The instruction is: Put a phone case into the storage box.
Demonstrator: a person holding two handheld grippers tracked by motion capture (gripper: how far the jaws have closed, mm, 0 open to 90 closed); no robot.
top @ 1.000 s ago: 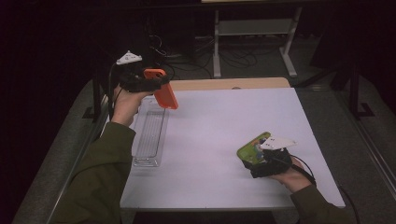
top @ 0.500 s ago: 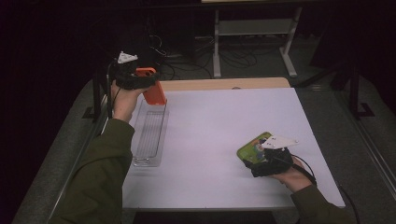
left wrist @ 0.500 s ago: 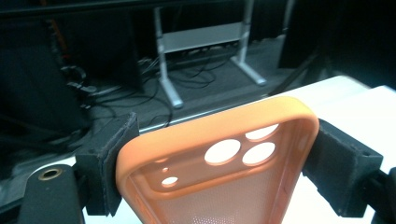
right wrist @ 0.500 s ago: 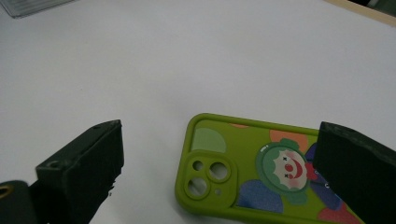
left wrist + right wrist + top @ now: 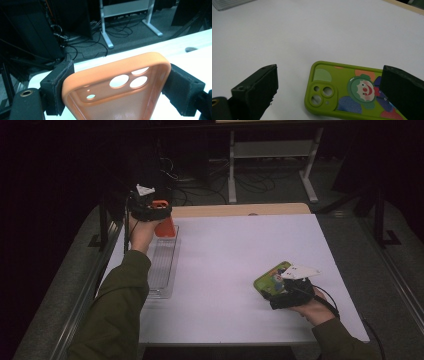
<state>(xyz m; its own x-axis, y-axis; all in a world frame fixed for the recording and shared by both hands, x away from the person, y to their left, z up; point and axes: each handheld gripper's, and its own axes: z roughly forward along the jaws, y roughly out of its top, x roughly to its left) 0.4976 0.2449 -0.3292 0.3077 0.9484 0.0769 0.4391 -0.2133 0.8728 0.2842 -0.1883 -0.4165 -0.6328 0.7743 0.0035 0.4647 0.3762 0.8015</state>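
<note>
While left gripper (image 5: 117,97) jaws clamp orange case (image 5: 117,82) over clear tray (image 5: 162,265) | right gripper (image 5: 329,95) jaws apart around green case (image 5: 352,90) | risk: tilted case catches tray rim.

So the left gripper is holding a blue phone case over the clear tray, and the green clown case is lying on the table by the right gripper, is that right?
Not quite: the phone case in the left gripper is orange, not blue, as the left gripper view shows. The rest stands: it is over the clear tray, and the green clown case lies on the table by the right gripper.
</note>
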